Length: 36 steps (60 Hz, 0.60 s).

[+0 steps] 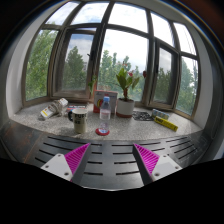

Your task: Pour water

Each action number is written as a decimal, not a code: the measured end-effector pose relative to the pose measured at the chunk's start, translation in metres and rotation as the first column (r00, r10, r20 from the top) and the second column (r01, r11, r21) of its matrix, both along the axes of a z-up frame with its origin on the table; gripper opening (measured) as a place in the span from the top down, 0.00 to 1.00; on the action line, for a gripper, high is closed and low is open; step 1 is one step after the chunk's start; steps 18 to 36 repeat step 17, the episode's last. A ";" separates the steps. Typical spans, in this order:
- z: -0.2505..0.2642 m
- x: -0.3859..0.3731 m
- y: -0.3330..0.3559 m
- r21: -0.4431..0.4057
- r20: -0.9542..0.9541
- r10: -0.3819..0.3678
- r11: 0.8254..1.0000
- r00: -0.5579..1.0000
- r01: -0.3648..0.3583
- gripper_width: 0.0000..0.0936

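Looking forward along the gripper (111, 160), I see its two fingers spread wide apart at the bottom of the frame, and nothing is between them. The pink pads (76, 156) face only empty space.

The bottle (105, 113) stands upright in the middle of the frame, on the stone sill (40, 131), well beyond the fingers. It is clear, with a red label and a white cap. Just to its left stands a metal cup (79, 120), near it but, as far as I can tell, not touching. Right of the bottle is a potted plant (126, 92) in a white pot. At the left of the frame a white object (53, 109) lies on its side; at the right there are a yellow object (166, 123) and a small dark thing (144, 116).

I judge that the task is at its very start: the approach, before any grasp. The next move calls for going forward over the grey ledge (110, 150) and placing the fingers at both sides of the bottle, without knocking the cup.

It is hard to say whether the cap is screwed on, how much water is inside, or whether the cup is empty. The small objects at the right I cannot identify.
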<state>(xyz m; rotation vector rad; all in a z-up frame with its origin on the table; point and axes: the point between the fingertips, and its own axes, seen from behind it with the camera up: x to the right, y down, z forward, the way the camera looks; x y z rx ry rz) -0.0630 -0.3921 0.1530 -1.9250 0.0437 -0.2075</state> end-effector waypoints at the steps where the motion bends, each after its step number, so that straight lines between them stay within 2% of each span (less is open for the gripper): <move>1: 0.000 0.000 -0.004 0.001 0.000 -0.003 1.000 1.000 0.003 0.09; 17: 0.014 -0.007 -0.045 0.034 0.001 -0.011 0.999 1.000 0.011 0.09; 36: 0.014 -0.007 -0.045 0.034 0.001 -0.011 0.999 1.000 0.011 0.09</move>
